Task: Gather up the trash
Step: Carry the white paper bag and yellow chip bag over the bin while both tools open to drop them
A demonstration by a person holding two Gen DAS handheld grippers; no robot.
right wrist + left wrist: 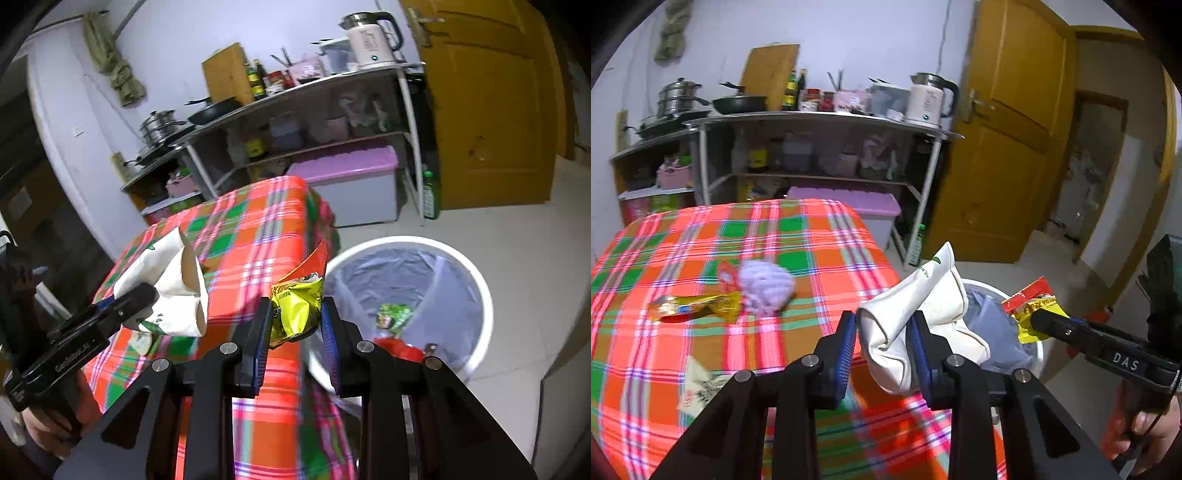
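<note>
Left claw (882, 325) pinches 1 crumpled white paper bag (916, 314); right claw (293, 317) pinches 1 yellow foil wrapper (295, 310).
On plaid cloth (701, 240): 2 wrappers, 1 lilac wad; round white bin (476, 291), lined w/ plastic.

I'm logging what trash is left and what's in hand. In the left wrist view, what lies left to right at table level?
Gold wrapper → crumpled purple tissue → white paper bag in the left gripper → white bin → yellow-red wrapper in the right gripper.
</note>
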